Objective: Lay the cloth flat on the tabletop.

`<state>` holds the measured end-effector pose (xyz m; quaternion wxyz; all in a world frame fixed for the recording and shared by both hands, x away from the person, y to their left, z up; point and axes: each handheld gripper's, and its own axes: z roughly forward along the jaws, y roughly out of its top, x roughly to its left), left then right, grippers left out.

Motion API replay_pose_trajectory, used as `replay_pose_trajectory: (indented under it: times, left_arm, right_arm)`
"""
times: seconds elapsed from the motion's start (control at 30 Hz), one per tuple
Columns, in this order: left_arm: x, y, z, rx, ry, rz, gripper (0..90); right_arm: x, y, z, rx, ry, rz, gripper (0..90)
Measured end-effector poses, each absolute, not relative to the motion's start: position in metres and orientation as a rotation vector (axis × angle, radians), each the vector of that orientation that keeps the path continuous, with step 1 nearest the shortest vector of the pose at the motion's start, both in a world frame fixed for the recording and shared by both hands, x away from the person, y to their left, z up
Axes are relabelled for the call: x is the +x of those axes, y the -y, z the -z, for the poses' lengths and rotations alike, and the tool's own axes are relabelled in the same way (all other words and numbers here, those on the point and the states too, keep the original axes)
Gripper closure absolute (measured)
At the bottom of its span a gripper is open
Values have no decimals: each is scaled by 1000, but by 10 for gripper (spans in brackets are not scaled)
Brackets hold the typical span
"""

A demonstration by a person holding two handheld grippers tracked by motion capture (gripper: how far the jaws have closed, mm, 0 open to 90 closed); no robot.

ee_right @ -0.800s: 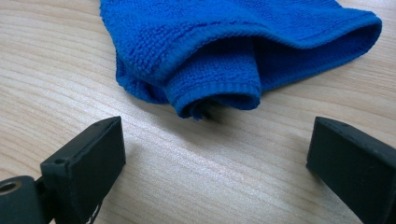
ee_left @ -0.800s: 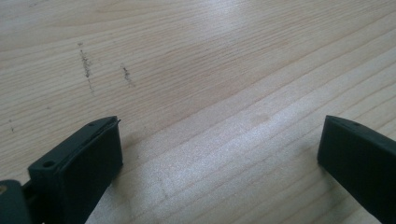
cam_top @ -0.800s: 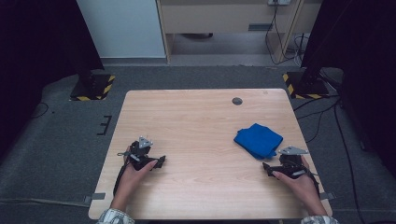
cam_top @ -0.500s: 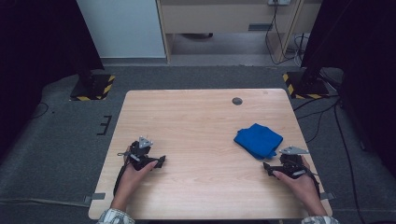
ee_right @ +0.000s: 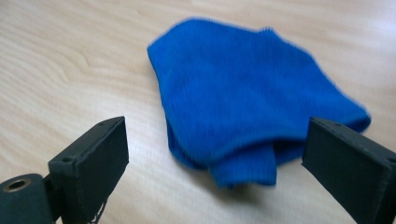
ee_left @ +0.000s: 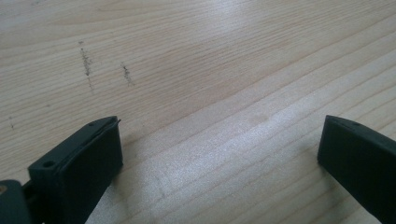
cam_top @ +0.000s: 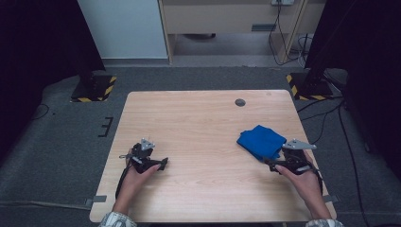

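At about four o'clock on the wooden table (cam_top: 203,118), a folded blue cloth (cam_top: 261,141) is seen lying flat, with the right gripper (cam_top: 283,163) held just beside its near edge, jaws spread wide and nothing grasped. In the right gripper view the cloth (ee_right: 252,98) lies just ahead of the spread jaws, untouched. At about eight o'clock, the left gripper (cam_top: 150,163) is held low over bare wood, likewise released.

The blue cloth (ee_right: 243,98) is blurred at its edges; its folded underside is hidden.
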<state>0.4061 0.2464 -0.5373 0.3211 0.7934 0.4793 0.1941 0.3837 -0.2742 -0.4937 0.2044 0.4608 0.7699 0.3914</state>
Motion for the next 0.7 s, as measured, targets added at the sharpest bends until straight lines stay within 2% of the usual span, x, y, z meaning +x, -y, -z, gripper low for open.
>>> replay_pose_trajectory:
  times: [0.1,0.23,0.4,0.7]
  left_arm:
    - [406,-246,537,2084,-1259,-510,0]
    - [405,-245,537,2077,-1269,-515,0]
    - [405,-244,537,2077,-1272,-516,0]
    - [405,-243,537,2076,-1274,-517,0]
  right_arm:
    - [390,271,491,1278,-2123,-1102,72]
    - [417,262,490,1280,-2113,-1082,84]
    - [444,256,498,1331,-2082,-1054,133]
    - [452,258,523,1423,-2180,-992,96]
